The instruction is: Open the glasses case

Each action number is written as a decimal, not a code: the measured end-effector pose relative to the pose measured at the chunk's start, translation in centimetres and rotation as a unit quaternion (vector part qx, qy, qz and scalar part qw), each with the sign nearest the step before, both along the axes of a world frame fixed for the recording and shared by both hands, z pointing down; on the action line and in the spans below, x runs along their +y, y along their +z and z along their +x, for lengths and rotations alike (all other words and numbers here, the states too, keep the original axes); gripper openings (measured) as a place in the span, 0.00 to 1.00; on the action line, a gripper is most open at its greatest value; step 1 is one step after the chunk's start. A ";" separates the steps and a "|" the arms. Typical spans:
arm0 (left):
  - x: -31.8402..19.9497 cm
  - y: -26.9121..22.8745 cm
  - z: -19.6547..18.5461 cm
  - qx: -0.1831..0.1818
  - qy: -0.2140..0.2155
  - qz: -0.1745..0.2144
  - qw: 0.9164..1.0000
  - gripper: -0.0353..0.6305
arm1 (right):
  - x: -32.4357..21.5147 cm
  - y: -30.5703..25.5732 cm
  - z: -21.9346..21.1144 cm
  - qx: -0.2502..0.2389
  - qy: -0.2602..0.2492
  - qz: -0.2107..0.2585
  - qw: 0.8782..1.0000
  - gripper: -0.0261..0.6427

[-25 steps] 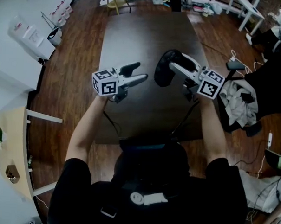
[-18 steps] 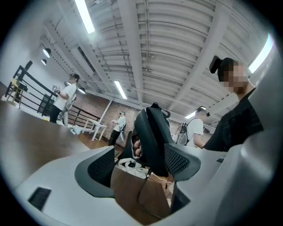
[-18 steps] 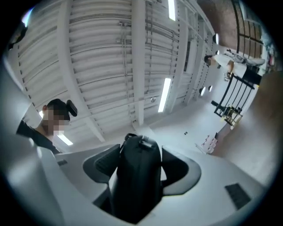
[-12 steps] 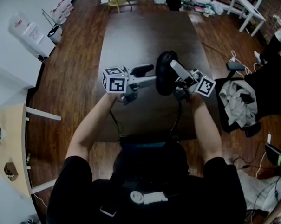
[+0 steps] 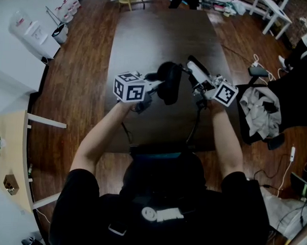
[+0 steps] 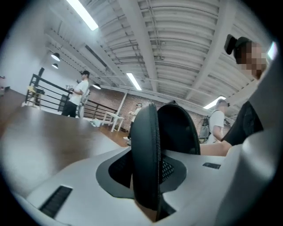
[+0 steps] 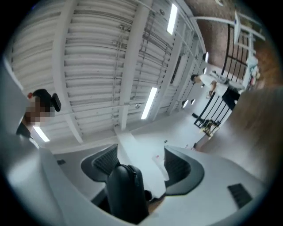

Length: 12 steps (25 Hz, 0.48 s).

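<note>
Glasses case [image 5: 168, 83]: black, zippered, held in the air over the dark tabletop [image 5: 162, 33], between the two grippers and well clear of the surface. It stands on edge, with its narrow side turned toward the person.

Left gripper [image 6: 148, 170]: jaws have just been closing and are now clenched on the case. In the left gripper view both pads press the case's near end, one on each flat side, and the zipper [image 6: 158, 145] runs up the middle between them. A second rounded shell shows behind and to the right of the front one, so the case may already be parted along the zipper; the angle is too steep to be sure.

Right gripper [image 7: 141, 165]: jaws have just been opening and stand wide apart. In the right gripper view one end of the case sits low between them, close against the left-hand pad and apart from the right-hand pad, so there is no grip on this side. It tilts upward toward the ceiling.

Head view: the left gripper comes at the case from the left, the right gripper from the right and a little beyond it.
</note>
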<state>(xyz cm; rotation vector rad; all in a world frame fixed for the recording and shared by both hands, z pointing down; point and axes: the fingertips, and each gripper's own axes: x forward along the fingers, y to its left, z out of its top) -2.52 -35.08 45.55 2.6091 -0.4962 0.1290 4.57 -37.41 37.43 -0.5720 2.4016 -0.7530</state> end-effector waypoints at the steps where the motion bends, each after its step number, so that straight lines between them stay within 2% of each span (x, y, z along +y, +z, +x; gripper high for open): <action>1: -1.1 0.5 -1.0 -0.016 -0.041 -0.010 0.999 0.17 | -0.1 -0.1 0.4 0.024 0.026 0.005 0.999 0.57; 2: -2.3 1.1 -2.2 -0.037 -0.093 -0.024 0.995 0.17 | 0.3 -0.1 0.1 0.061 0.049 0.017 0.997 0.57; 3: -3.4 1.7 -3.5 -0.059 -0.150 -0.040 0.986 0.17 | 1.0 0.1 -0.8 0.114 0.066 0.039 0.991 0.57; 4: -4.3 2.2 -4.6 -0.077 -0.201 -0.054 0.975 0.17 | 2.0 0.5 -2.3 0.178 0.077 0.069 0.979 0.57; 5: -5.0 2.3 -5.3 -0.087 -0.238 -0.060 0.965 0.17 | 2.9 1.2 -4.1 0.246 0.083 0.102 0.960 0.57; 6: -5.4 2.0 -5.6 -0.092 -0.262 -0.056 0.959 0.17 | 3.7 2.0 -5.9 0.309 0.088 0.129 0.938 0.57; 7: -5.6 1.5 -5.5 -0.090 -0.274 -0.048 0.956 0.17 | 4.1 2.9 -7.3 0.364 0.096 0.146 0.915 0.57; 9: -5.8 0.6 -4.7 -0.078 -0.276 -0.038 0.957 0.16 | 3.6 4.9 -8.4 0.445 0.122 0.153 0.874 0.57; 10: -5.7 0.4 -4.4 -0.073 -0.270 -0.039 0.959 0.17 | 3.1 5.8 -8.1 0.466 0.135 0.149 0.862 0.57; 11: -5.7 0.4 -4.2 -0.070 -0.262 -0.042 0.962 0.16 | 2.7 6.4 -7.5 0.466 0.139 0.140 0.862 0.57; 12: -5.6 0.5 -4.4 -0.064 -0.250 -0.048 0.965 0.16 | 2.4 6.5 -6.7 0.444 0.135 0.125 0.877 0.55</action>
